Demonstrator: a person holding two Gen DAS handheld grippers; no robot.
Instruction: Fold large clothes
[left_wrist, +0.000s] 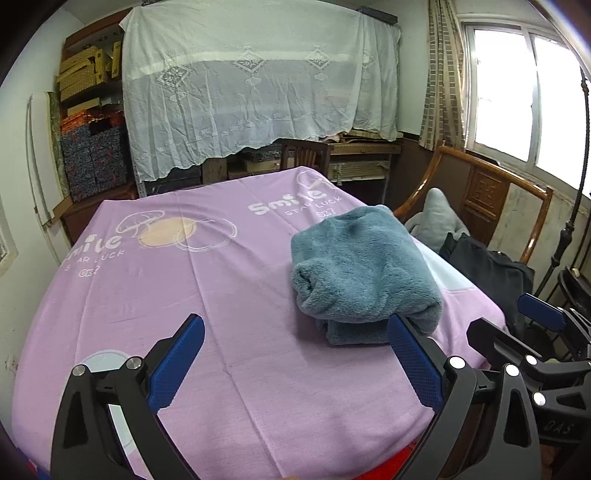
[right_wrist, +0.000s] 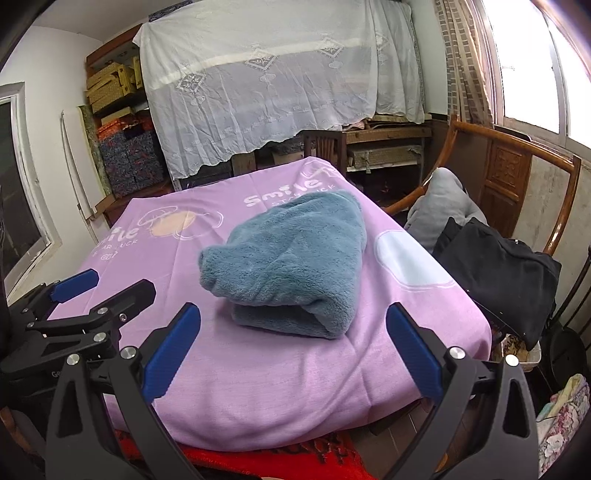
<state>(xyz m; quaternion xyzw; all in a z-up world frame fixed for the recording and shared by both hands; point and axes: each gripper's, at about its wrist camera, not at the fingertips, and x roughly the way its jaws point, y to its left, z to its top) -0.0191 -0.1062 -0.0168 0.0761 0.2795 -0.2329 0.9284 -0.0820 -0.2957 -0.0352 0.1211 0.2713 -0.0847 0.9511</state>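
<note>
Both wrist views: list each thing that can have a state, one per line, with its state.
Blue fleece garment: folded into a bundle, lying on the purple sheet.
Purple sheet: spread flat over the table, lightly creased.
Left claw: open, holding nothing.
Right claw: open, holding nothing.
Black garment: unfolded, heaped on the wooden chair.
Grey garment: crumpled on the chair.
Wooden chair: upright.
</note>
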